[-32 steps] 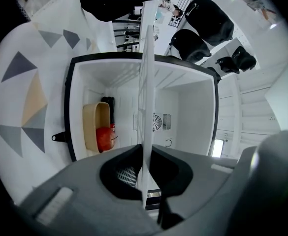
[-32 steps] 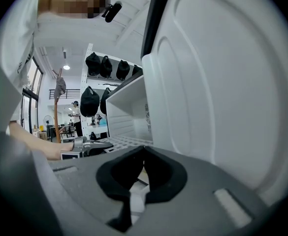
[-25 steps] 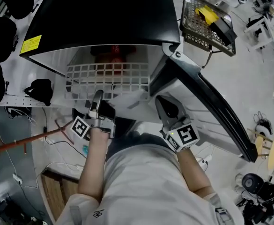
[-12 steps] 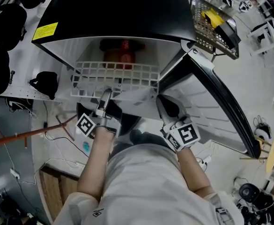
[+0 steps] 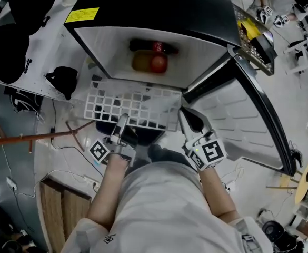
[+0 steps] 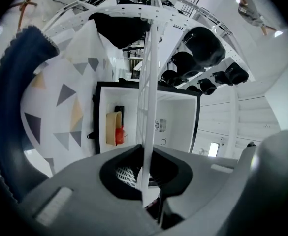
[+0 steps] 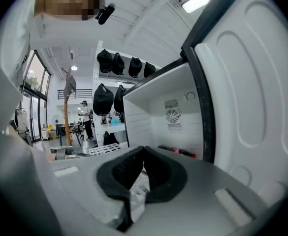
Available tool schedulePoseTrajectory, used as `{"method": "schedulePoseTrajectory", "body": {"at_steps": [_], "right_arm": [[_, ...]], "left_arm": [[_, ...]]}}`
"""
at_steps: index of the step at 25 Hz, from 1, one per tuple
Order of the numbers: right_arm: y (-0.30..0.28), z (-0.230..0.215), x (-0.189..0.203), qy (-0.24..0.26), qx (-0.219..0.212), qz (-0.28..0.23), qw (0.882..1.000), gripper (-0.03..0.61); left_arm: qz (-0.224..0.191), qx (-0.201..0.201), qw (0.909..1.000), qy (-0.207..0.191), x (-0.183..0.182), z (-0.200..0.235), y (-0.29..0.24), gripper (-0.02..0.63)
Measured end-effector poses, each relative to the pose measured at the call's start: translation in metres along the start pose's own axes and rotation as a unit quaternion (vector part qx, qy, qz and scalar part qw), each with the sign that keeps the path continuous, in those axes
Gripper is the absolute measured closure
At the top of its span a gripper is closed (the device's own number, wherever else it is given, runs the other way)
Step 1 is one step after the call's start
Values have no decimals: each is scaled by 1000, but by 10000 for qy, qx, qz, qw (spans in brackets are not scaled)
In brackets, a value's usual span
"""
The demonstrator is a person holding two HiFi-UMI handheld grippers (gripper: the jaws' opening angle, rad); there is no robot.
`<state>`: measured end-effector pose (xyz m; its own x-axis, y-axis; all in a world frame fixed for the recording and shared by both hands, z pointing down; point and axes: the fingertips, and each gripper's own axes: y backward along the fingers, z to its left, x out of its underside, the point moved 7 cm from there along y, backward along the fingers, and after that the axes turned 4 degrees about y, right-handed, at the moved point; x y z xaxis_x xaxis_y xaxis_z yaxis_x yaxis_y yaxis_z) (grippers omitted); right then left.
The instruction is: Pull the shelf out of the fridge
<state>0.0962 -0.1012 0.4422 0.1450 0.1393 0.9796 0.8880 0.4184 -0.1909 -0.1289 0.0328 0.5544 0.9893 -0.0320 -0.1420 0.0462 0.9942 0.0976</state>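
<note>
The white wire shelf (image 5: 138, 107) sticks out in front of the open black fridge (image 5: 159, 15), lying flat. My left gripper (image 5: 123, 119) is shut on its front edge, left of the middle. In the left gripper view the shelf (image 6: 148, 73) runs edge-on between the jaws of that gripper (image 6: 144, 149). My right gripper (image 5: 184, 114) hovers by the shelf's right front corner, beside the open door (image 5: 238, 115). In its own view the right gripper (image 7: 144, 150) has its tips together and nothing clearly between them. The shelf (image 7: 102, 149) lies to its left.
Inside the fridge lie a cola bottle (image 5: 161, 47), a yellowish bowl (image 5: 140, 62) and a red apple (image 5: 158, 63). A wire basket (image 5: 256, 36) stands at the upper right. Black caps sit on a white rack (image 5: 17, 15) at the left. An orange pole (image 5: 32, 138) and cables cross the floor.
The shelf has slid out of the fridge toward me with the left gripper on it. Both grippers have drawn back. The bottle, bowl and apple inside now show.
</note>
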Motion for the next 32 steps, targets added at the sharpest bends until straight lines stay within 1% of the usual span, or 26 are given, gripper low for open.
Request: {"method": "schedulePoseTrajectory", "body": {"at_steps": [6, 10, 13, 19, 23, 25, 27, 28, 30, 32], "right_arm": [[-15, 41, -6, 143, -451, 15, 9989, 577], [-21, 76, -10, 249, -722, 68, 9971, 577], [-25, 100, -13, 333, -967, 76, 9947, 577], [-32, 154, -19, 586, -1515, 110, 9867, 577], [-37, 182, -25, 772, -1842, 104, 9798, 577], [-39, 194, -27, 855, -2009, 139, 9758, 577], [-41, 205, -30, 921, -2170, 171, 9717, 577], [-42, 211, -31, 941, -2233, 177, 9700, 577], [-45, 222, -33, 947, -2329, 166, 9677, 577], [-49, 231, -36, 937, -2445, 122, 9650, 577]], "left_arm": [[-394, 1, 9992, -118, -21, -10, 47, 586], [-591, -4, 9974, -402, -38, -22, 84, 586], [-819, 31, 9949, -593, -48, -32, 111, 586], [-1236, 1, 9854, -1175, -67, -52, 164, 584], [-1481, -180, 9753, -1627, -75, -69, 193, 584], [-1558, -345, 9664, -2017, -79, -77, 207, 584], [-1553, -535, 9522, -2576, -83, -89, 219, 584], [-1527, -597, 9430, -2896, -85, -98, 223, 584], [-1478, -727, 9218, -3510, -90, -114, 229, 584], [-1473, -908, 9008, -3983, -92, -128, 235, 584]]}}
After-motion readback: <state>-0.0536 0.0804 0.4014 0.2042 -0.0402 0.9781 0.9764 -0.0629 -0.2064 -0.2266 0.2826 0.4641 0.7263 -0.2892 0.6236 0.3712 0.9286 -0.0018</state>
